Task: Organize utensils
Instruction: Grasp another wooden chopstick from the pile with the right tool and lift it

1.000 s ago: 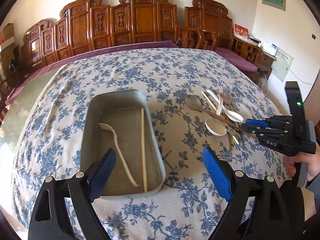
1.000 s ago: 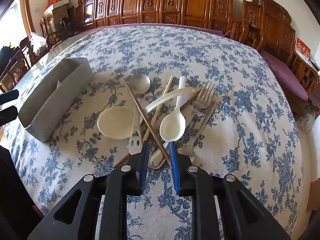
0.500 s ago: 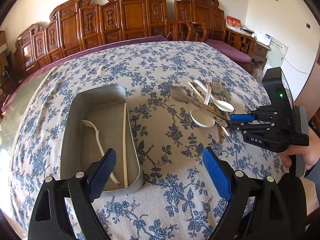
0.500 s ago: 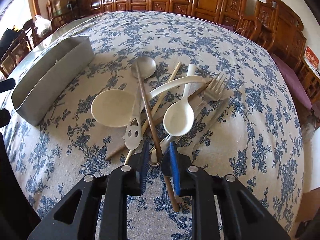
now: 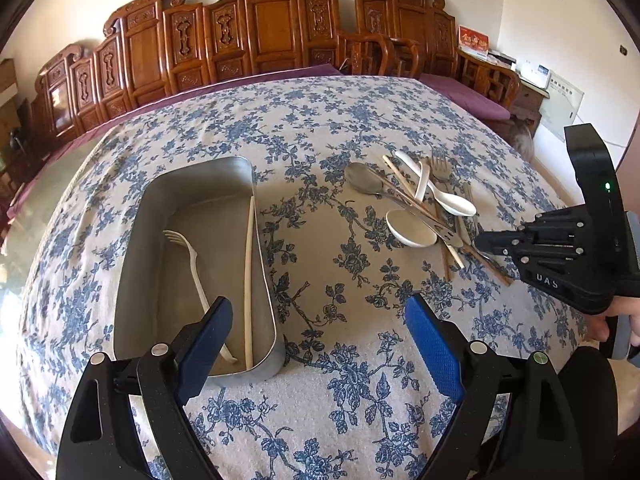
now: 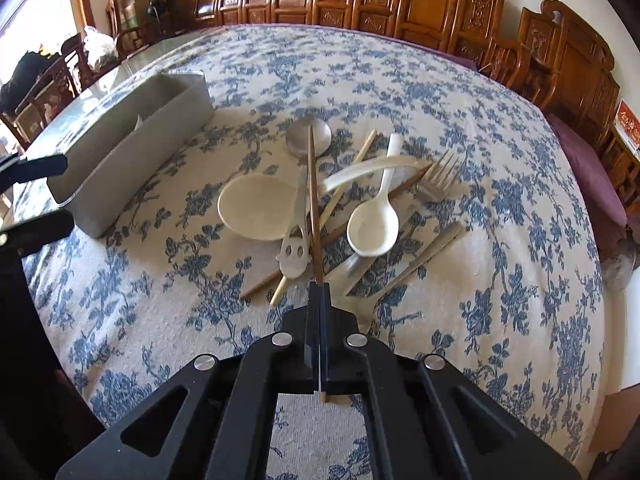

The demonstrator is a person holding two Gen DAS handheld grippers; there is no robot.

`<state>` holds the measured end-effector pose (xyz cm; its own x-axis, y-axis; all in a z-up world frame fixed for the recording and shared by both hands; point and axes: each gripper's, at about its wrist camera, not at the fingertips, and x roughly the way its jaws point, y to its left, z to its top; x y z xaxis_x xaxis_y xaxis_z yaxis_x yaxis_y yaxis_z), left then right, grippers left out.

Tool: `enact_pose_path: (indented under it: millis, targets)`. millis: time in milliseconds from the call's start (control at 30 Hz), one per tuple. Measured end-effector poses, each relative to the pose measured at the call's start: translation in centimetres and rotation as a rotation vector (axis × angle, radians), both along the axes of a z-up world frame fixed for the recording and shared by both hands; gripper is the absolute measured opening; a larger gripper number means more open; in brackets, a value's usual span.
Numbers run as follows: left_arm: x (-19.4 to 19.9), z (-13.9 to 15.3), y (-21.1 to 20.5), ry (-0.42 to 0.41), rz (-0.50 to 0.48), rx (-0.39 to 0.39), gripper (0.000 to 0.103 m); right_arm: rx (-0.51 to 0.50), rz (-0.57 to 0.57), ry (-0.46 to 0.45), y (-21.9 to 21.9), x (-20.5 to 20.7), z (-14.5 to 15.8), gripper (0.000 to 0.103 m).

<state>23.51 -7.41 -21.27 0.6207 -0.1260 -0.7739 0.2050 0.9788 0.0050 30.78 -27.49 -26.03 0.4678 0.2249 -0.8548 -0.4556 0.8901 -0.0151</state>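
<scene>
A grey metal tray point(image 5: 134, 264) on the flowered tablecloth holds a white plastic fork point(image 5: 192, 256) and a cream chopstick point(image 5: 249, 280). To its right lies a pile of utensils: a metal spoon point(image 6: 308, 136), a white soup spoon point(image 6: 372, 224), a round cream spoon point(image 6: 256, 206), a metal fork point(image 6: 438, 182), more chopsticks and metal handles. My right gripper point(image 6: 320, 286) is at the pile's near edge, shut on a brown chopstick point(image 6: 313, 200) that points away over the metal spoon. My left gripper point(image 5: 318, 304) hangs open and empty by the tray's near right corner.
Carved wooden chairs point(image 5: 276, 28) line the wall behind the table. A purple cushioned bench point(image 5: 468, 96) runs along the far right. A hand point(image 5: 616, 316) holds the right gripper at the table's right edge. Bare cloth point(image 5: 340, 280) lies between tray and pile.
The right jaws have closed onto the brown chopstick, which has swung from a slant into line with the gripper. The left gripper has drifted a little and stays open.
</scene>
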Motion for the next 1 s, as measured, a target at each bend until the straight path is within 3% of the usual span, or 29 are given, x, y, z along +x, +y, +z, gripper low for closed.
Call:
enact_pose_path:
  millis: [200,367,567,767,1000]
  targets:
    - [-0.1,0.1,-0.6,-0.001,-0.001,0.012,0.084,0.007,0.01,0.025,0.0,0.6,-1.0,0.003]
    - [0.0,0.5,-1.3,0.002,-0.013,0.013,0.084,-0.013,0.024,0.032,0.3,0.7,-1.6,0.015]
    - [0.0,1.0,-1.8,-0.001,-0.018,0.015,0.084,-0.036,0.042,0.017,0.4,0.4,-1.8,0.016]
    - [0.0,1.2,-2.2,0.003,-0.021,0.019,0.084,-0.016,0.06,0.029,0.4,-0.2,-1.6,0.006]
    - [-0.1,1.3,-2.6,0.005,-0.026,0.018,0.084,0.039,0.031,0.003,-0.7,-1.3,0.0,0.006]
